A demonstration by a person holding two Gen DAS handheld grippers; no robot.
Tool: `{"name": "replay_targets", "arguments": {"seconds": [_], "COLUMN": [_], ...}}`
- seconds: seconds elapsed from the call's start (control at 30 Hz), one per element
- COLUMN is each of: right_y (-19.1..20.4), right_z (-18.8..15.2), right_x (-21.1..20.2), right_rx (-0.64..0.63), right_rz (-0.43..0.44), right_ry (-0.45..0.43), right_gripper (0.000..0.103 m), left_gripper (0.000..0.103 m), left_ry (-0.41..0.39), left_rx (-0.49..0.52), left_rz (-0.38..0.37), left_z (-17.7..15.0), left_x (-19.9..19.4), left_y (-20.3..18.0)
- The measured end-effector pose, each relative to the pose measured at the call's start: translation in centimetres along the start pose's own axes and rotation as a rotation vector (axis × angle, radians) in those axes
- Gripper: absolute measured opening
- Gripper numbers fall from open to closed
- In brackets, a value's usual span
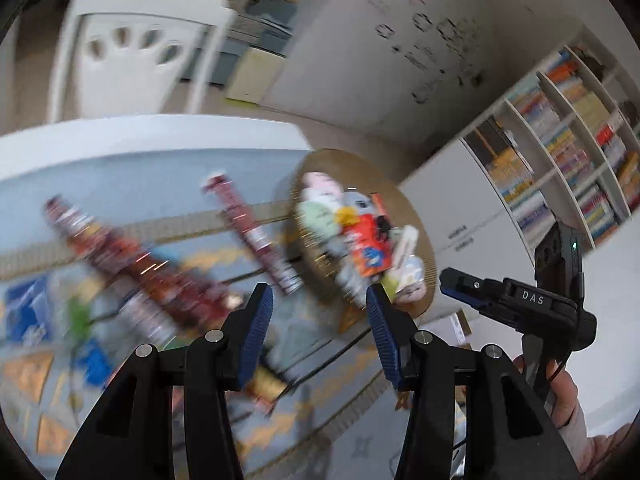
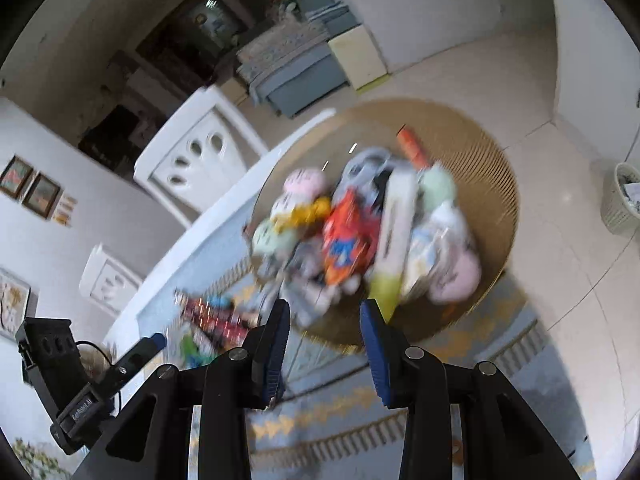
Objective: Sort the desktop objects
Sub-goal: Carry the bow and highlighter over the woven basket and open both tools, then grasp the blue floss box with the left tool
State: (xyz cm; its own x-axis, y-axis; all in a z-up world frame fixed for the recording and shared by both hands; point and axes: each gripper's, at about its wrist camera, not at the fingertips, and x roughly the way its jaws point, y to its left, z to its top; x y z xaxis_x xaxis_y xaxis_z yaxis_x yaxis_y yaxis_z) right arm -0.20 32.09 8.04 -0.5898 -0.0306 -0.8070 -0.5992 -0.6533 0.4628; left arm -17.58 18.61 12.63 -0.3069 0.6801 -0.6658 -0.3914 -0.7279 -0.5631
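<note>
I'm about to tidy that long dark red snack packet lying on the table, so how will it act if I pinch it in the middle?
The long dark red snack packet looks like thin shiny foil, so it will probably crinkle and may slip. Being long and narrow, its ends would likely sag. It lies flat on the table, so rolling seems unlikely.

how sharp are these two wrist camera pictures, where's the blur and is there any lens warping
Left wrist view: the snack packets on the table are smeared by motion blur, while the left gripper and the bookshelf stay fairly crisp. Right wrist view: the basket and its contents are blurred, while the right gripper is sharp. Both views show fisheye bending and dark corners.
</note>
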Motion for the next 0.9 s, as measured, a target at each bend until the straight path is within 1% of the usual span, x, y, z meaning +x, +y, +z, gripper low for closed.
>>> {"name": "replay_targets", "arguments": {"seconds": [0.1,0.23,0.3,0.4,0.47,0.57,0.7,0.73,0.77,0.8,0.83,0.87,0.9], "right_y": [1.4,3.5,4.6,6.0,6.7,7.3,7.2,6.9,6.6,6.3,6.1,6.0,6.0], "right_z": [-2.2,-5.3,-6.9,-8.2,-8.6,-8.6,-8.3,-8.2,-8.1,-8.0,-7.9,-7.8,-7.7], "right_x": [1.4,3.8,5.1,6.3,6.8,7.1,7.5,7.7,8.0,8.3,8.5,8.7,8.8], "right_rx": [-0.032,-0.073,-0.098,-0.138,-0.161,-0.184,-0.189,-0.178,-0.164,-0.148,-0.138,-0.132,-0.132], "right_rz": [0.016,0.038,0.052,0.061,0.062,0.061,0.036,0.034,0.032,0.031,0.030,0.029,0.026], "right_ry": [0.057,0.146,0.195,0.238,0.253,0.257,0.249,0.254,0.261,0.267,0.271,0.272,0.271], "right_gripper": [0.036,0.036,0.036,0.036,0.036,0.036,0.036,0.036,0.036,0.036,0.036,0.036,0.036], "left_gripper": [0.046,0.046,0.046,0.046,0.051,0.051,0.051,0.051,0.057,0.059,0.059,0.062,0.062], "left_ry": [-0.042,-0.070,-0.064,-0.048,-0.033,-0.047,-0.082,-0.090,-0.102,-0.123,-0.158,-0.174,-0.185], "left_rx": [-0.086,-0.188,-0.223,-0.277,-0.306,-0.329,-0.354,-0.367,-0.398,-0.435,-0.494,-0.542,-0.592], "left_rz": [0.053,0.125,0.146,0.167,0.175,0.216,0.250,0.248,0.227,0.200,0.176,0.167,0.152], "left_z": [-2.5,-5.9,-7.0,-8.8,-9.6,-9.9,-8.1,-7.5,-6.9,-6.5,-5.9,-5.7,-5.4], "left_x": [-3.4,-6.9,-7.7,-7.7,-7.0,-6.1,-6.2,-6.3,-6.4,-6.6,-6.8,-6.8,-6.8], "left_y": [2.8,6.6,8.1,9.9,10.7,11.6,13.4,13.9,14.6,15.4,16.3,17.0,17.8]}}
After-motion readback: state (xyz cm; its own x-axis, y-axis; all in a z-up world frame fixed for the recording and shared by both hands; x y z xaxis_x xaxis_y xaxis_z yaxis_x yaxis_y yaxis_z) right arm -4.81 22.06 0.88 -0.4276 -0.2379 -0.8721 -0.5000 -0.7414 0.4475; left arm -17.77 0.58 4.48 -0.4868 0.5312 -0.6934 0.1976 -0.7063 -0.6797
